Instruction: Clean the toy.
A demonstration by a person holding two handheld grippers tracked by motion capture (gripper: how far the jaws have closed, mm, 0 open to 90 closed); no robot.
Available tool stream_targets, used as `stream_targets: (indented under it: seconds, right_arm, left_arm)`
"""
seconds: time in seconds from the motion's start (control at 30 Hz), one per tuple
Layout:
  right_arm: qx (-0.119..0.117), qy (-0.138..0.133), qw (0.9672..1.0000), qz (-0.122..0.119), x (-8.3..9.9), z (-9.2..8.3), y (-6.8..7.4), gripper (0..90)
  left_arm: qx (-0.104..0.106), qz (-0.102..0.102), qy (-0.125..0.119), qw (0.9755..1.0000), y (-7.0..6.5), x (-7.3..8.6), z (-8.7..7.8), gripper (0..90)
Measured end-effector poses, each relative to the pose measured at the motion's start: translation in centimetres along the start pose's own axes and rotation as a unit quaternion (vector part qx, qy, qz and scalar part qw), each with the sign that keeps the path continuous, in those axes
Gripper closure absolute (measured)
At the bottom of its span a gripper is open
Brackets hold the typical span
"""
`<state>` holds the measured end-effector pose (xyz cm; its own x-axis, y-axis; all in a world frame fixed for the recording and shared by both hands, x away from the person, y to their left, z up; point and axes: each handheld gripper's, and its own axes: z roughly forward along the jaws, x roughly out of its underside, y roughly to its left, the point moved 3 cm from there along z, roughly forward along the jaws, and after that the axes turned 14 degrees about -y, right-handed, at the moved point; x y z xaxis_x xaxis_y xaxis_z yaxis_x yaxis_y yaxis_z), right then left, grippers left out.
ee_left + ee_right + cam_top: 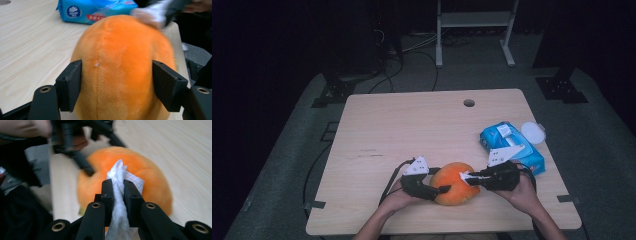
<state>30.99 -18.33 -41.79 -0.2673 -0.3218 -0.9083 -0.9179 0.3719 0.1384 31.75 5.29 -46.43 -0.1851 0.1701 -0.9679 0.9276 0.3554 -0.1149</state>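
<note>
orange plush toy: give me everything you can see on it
The orange plush toy is a rounded, fuzzy, fabric-looking lump with a stitched seam down its middle and a small pale speck on that seam. It lies on the wooden table near the front edge, short of the blue wipes pack. The left claw straddles it, jaws against both sides. The right claw presses a pinched white wipe onto its top.

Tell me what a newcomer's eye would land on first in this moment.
The bright orange plush toy near the table's front edge stands out, with the left gripper clamping its sides. The right gripper pinches a white wipe against the toy's top. A blue wipes pack lies on the table to the right.
</note>
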Motion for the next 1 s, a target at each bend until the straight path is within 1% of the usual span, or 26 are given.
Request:
stream_targets:
  seconds: [0.07, 0.13, 0.17, 0.2, 0.27, 0.37, 0.43, 0.57, 0.63, 0.67, 0.7, 0.77, 0.8, 0.83, 0.87, 0.9, 0.93, 1.0]
  right_arm:
    - [0.017, -0.005, 0.9998, 0.011, 0.2, -0.1, -0.5, 79.4]
    - [0.043, -0.005, 0.9990, 0.012, 0.3, -0.2, -0.9, 79.6]
    - [0.053, -0.003, 0.9985, 0.014, 0.4, -0.3, -1.2, 79.6]
    - [0.057, -0.003, 0.9982, 0.019, 0.5, -0.4, -1.4, 79.6]
    - [0.053, -0.006, 0.9982, 0.029, 0.7, -0.4, -1.6, 79.6]
    - [0.058, -0.004, 0.9979, 0.028, 0.6, -0.4, -1.5, 79.5]
    - [0.050, -0.014, 0.9981, 0.034, 0.4, -0.2, -1.1, 79.5]
    - [0.037, -0.027, 0.9988, 0.016, -0.5, 0.5, 0.1, 79.4]
    - [0.043, -0.026, 0.9987, 0.012, -0.5, 0.5, 0.0, 79.4]
    - [0.046, -0.024, 0.9985, 0.017, -0.4, 0.4, -0.3, 79.4]
    - [0.049, -0.023, 0.9983, 0.020, -0.2, 0.3, -0.6, 79.5]
    - [0.061, -0.018, 0.9976, 0.028, 0.2, 0.0, -1.4, 79.5]
    - [0.068, -0.013, 0.9971, 0.030, 0.5, -0.2, -1.7, 79.4]
    - [0.074, -0.008, 0.9967, 0.031, 0.8, -0.3, -2.0, 79.4]
    - [0.075, -0.008, 0.9964, 0.037, 1.1, -0.5, -2.2, 79.5]
    - [0.072, -0.012, 0.9965, 0.040, 1.2, -0.5, -2.2, 79.5]
    - [0.071, -0.013, 0.9967, 0.037, 1.1, -0.5, -2.1, 79.5]
    - [0.069, -0.016, 0.9972, 0.024, 0.6, -0.2, -1.5, 79.5]
  left_arm:
    - [0.003, 0.006, -0.002, 1.0000, -0.2, 0.0, 0.1, 29.9]
    - [0.008, 0.010, -0.001, 0.9999, -0.2, 0.0, 0.0, 29.9]
    - [0.008, 0.009, -0.002, 0.9999, -0.2, 0.0, 0.0, 29.7]
    - [0.007, 0.005, -0.004, 1.0000, -0.2, 0.0, 0.0, 29.4]
    - [0.006, 0.005, -0.004, 1.0000, -0.3, 0.0, 0.1, 28.3]
    - [0.006, 0.002, -0.005, 1.0000, -0.4, 0.0, 0.1, 27.3]
    - [0.010, 0.005, -0.002, 0.9999, -0.5, 0.0, 0.1, 25.5]
    - [0.004, 0.006, -0.002, 1.0000, -0.5, 0.0, 0.2, 25.3]
    - [-0.003, 0.007, -0.005, 1.0000, -0.4, -0.1, 0.2, 26.7]
    - [-0.006, 0.004, -0.007, 0.9999, -0.3, -0.1, 0.2, 27.4]
    - [-0.009, 0.006, -0.009, 0.9999, -0.2, -0.2, 0.2, 27.7]
    - [-0.014, 0.006, -0.013, 0.9998, -0.2, -0.2, 0.2, 27.7]
    - [-0.015, 0.007, -0.016, 0.9997, -0.1, -0.2, 0.2, 27.7]
    - [-0.015, 0.003, -0.016, 0.9997, -0.1, -0.2, 0.2, 27.7]
    - [-0.015, 0.003, -0.018, 0.9997, -0.1, -0.1, 0.2, 27.7]
    - [-0.016, 0.003, -0.016, 0.9997, -0.1, -0.1, 0.2, 27.7]
    - [-0.015, 0.007, -0.015, 0.9998, -0.2, -0.2, 0.3, 27.3]
    - [-0.015, 0.020, -0.012, 0.9996, -0.5, -0.3, 0.6, 25.0]
